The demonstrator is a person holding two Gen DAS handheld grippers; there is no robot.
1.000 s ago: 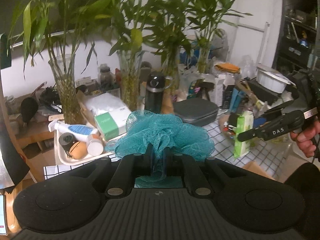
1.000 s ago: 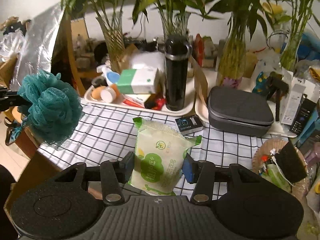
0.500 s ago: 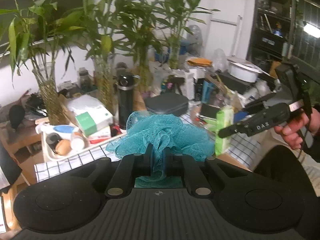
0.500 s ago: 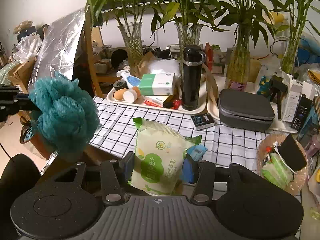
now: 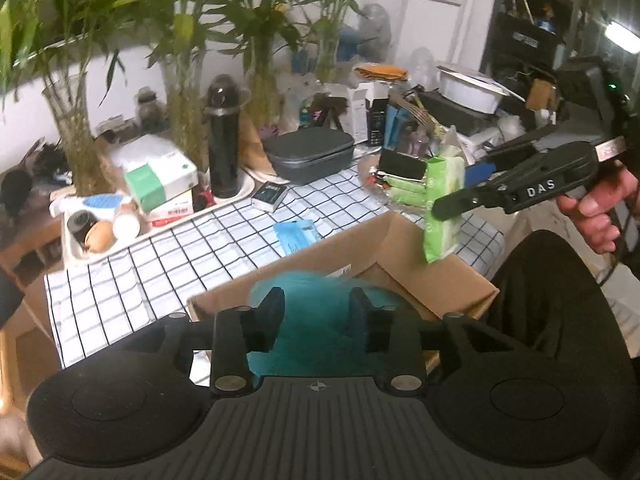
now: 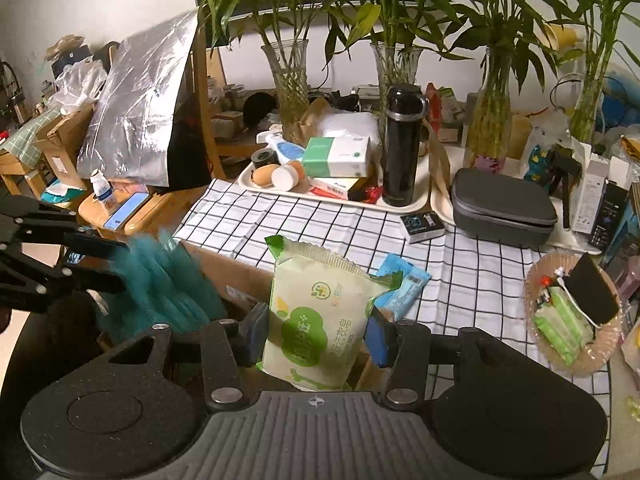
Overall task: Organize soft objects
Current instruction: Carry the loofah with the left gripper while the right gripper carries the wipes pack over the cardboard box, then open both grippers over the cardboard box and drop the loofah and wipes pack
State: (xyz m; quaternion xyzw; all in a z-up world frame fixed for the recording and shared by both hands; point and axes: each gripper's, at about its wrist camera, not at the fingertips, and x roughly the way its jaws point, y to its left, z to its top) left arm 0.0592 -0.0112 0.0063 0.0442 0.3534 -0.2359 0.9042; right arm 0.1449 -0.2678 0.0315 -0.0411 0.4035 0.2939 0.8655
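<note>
While my left gripper (image 5: 316, 316) opens, dropping the teal loofah (image 5: 316, 336) into the cardboard box (image 5: 420, 252), the right gripper (image 6: 316, 334) pinches the green soap pack (image 6: 320, 320); next, release it at box's two o'clock.

Left gripper (image 5: 318, 312) is pointing downward, its jaws opening; right gripper (image 6: 318, 334) is clamping, a hand (image 5: 600, 216) gripping its handle.

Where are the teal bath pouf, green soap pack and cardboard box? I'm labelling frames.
teal bath pouf (image 5: 320, 332), left wrist view, blurred middle.
green soap pack (image 6: 320, 320), right wrist view, front face.
cardboard box (image 5: 432, 280), left wrist view, right flap.
</note>
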